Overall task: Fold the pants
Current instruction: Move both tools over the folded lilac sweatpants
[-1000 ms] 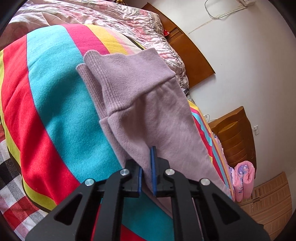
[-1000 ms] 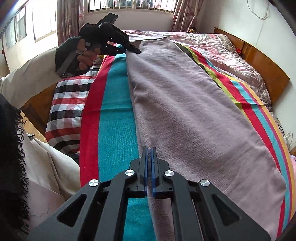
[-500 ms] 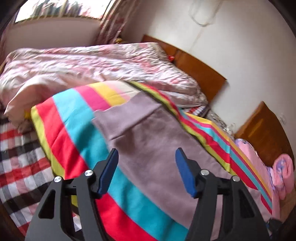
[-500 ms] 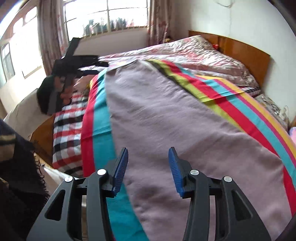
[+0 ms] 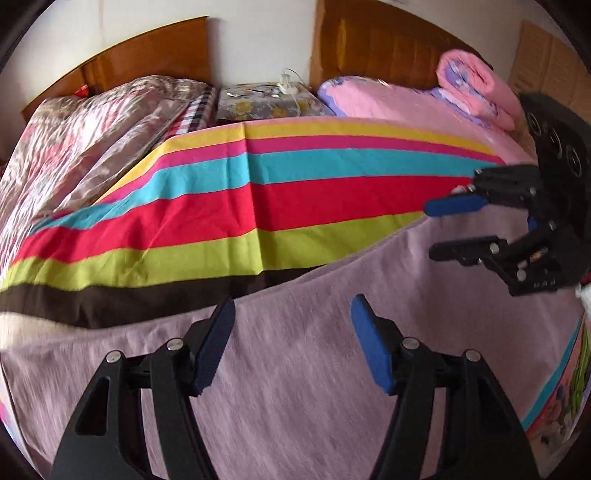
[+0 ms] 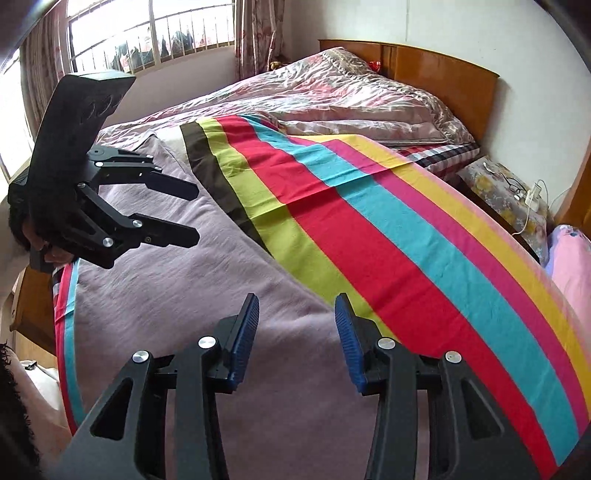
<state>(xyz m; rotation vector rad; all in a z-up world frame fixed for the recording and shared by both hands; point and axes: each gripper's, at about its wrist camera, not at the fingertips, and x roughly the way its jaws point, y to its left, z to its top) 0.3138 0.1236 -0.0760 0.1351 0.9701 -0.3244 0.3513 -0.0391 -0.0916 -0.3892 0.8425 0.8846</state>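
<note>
The mauve pants point(image 5: 295, 369) lie flat along the near side of the striped bed cover point(image 5: 258, 206); they also show in the right wrist view point(image 6: 177, 295). My left gripper point(image 5: 291, 317) is open and empty, hovering over the pants. My right gripper point(image 6: 295, 314) is open and empty over the pants' far edge. Each gripper shows in the other's view: the right one point(image 5: 432, 230) at the right, the left one point(image 6: 194, 212) at the left, both open above the cloth.
A pink floral quilt point(image 6: 332, 96) is bunched at the head of the bed by the wooden headboard point(image 6: 443, 74). A nightstand with cables point(image 6: 509, 192) and a second bed with a rolled pink blanket point(image 5: 476, 85) stand beyond. A window point(image 6: 147, 33) is at the back.
Both grippers let go of the pants and opened. The pants now lie flat on the bed. Both grippers have swung round toward the far side of the bed.
</note>
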